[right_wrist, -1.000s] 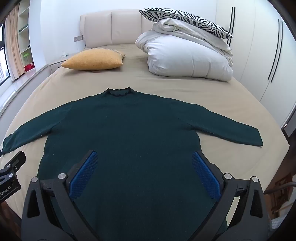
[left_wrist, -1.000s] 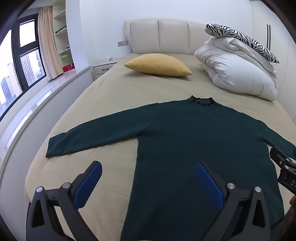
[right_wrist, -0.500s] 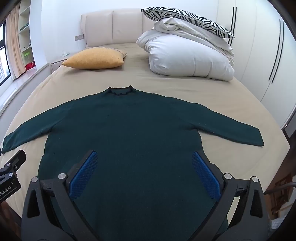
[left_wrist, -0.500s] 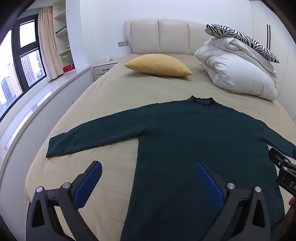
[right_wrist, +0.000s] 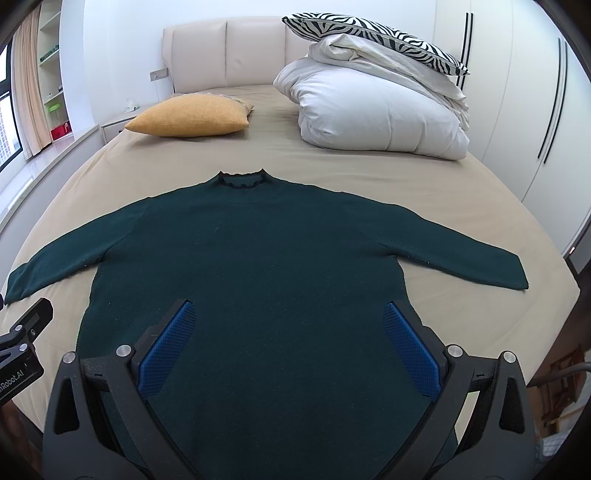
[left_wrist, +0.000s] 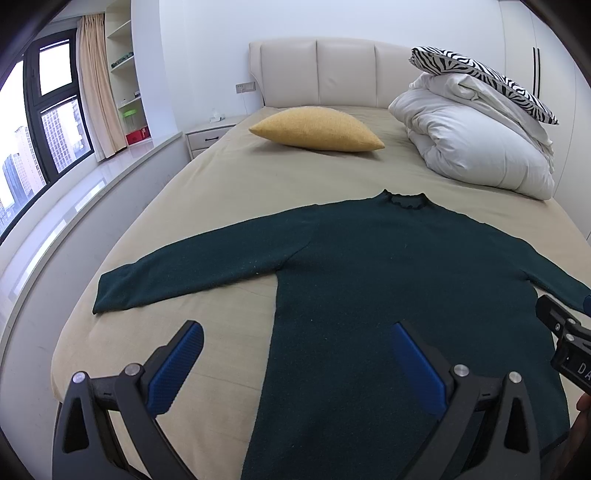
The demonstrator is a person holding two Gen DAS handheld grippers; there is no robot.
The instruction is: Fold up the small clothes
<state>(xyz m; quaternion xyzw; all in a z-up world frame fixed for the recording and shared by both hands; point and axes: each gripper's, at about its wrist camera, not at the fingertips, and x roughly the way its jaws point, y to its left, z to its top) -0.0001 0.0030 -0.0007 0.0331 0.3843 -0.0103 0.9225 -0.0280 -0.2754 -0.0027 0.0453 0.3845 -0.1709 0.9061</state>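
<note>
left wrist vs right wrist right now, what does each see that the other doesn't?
Only the left wrist view shows the window and the right claw's tip at its edge. Only the right wrist view shows the right sleeve's cuff, the wardrobe doors and the left claw's tip. Both show the green sweater spread flat on the bed, the yellow pillow, the white duvet, and open claws.

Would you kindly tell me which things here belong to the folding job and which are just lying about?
Belong to the job:
dark green sweater, spread flat on the bed
left claw, open
right claw, open

Just lying about:
yellow cushion
white duvet
zebra pillow on the duvet
bedside table
</note>
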